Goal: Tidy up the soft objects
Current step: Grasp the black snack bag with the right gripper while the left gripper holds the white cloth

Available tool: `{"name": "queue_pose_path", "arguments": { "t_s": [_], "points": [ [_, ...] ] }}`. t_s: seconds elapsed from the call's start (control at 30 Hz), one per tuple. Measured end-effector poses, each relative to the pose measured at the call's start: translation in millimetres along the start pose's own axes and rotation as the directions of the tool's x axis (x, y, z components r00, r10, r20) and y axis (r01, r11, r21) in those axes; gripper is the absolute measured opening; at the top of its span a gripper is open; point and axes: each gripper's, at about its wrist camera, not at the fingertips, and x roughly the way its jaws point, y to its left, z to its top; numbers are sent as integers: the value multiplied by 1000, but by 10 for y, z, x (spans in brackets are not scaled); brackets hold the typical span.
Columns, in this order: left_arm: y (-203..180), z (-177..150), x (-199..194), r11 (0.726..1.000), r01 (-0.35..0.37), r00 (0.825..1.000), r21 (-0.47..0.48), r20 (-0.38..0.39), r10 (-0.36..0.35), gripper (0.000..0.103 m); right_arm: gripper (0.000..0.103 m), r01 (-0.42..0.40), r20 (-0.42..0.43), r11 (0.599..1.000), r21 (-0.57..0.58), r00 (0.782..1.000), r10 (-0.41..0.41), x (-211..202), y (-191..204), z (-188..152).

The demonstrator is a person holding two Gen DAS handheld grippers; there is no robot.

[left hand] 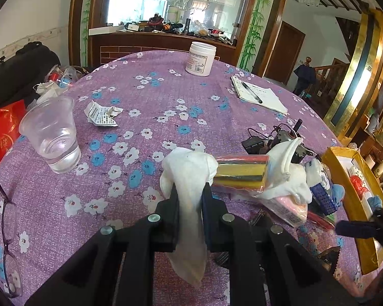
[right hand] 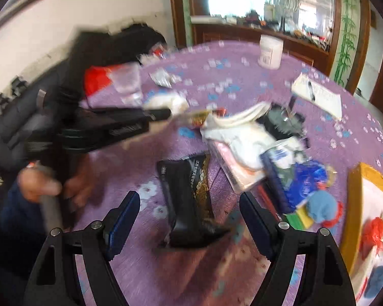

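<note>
My left gripper (left hand: 190, 191) is shut on a white sock (left hand: 189, 178), which bunches above the fingers and hangs down between them over the purple floral table (left hand: 145, 117). To its right lies a pile: a second white sock (left hand: 288, 178), a striped sponge pack (left hand: 242, 172), a pink pack (left hand: 291, 210) and blue soft items (left hand: 326, 193). In the blurred right wrist view my right gripper (right hand: 190, 219) is open and empty above a black packet (right hand: 191, 199). The left gripper (right hand: 163, 112) with its sock (right hand: 166, 102) shows at the left, and the pile (right hand: 245, 140) lies ahead.
A plastic cup of water (left hand: 53, 137), crumpled paper (left hand: 102, 114), a white jar (left hand: 201, 58), a notepad with pen (left hand: 258, 95) and glasses (left hand: 9, 229) lie on the table. A yellow box (left hand: 344, 204) holding red and blue items sits at the right edge (right hand: 365, 216).
</note>
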Motion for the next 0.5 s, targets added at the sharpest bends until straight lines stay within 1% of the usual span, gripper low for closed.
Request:
{"name": "queue_pose_path", "arguments": {
  "t_s": [0.03, 0.07, 0.1, 0.13, 0.17, 0.23, 0.3, 0.5],
  "points": [
    [2, -1, -1, 1000, 1, 1000, 0, 0, -1, 14, 77, 6, -22, 1000, 1, 1000, -6, 100, -5, 12],
    [2, -1, -3, 1000, 1, 1000, -1, 1, -1, 14, 64, 21, -48, 1000, 3, 999, -21, 197, 7, 12],
    [2, -1, -2, 1000, 2, 1000, -1, 1, -2, 14, 54, 35, -79, 999, 9, 996, -34, 290, 2, -10],
    [2, 0, -3, 1000, 3, 1000, -1, 2, -3, 14, 41, 19, -92, 1000, 20, 996, -17, 343, -7, -42],
    [0, 1, -4, 1000, 3, 1000, -2, 5, -3, 14, 36, -9, -80, 999, 34, 997, 12, 340, -13, -78],
    [-1, 2, -12, 1000, 7, 1000, -3, 11, -7, 14, 29, 4, -52, 1000, 29, 999, -3, 287, 11, -108],
    [-7, 5, -31, 1000, 9, 1000, -1, 22, -9, 14, 28, -2, -15, 999, 45, 1000, 2, 181, 21, -164],
    [-18, 9, -164, 1000, 31, 996, 0, 86, -31, 14, 28, -80, 90, 985, 150, 994, 67, -42, -81, -335]
  ]
}}
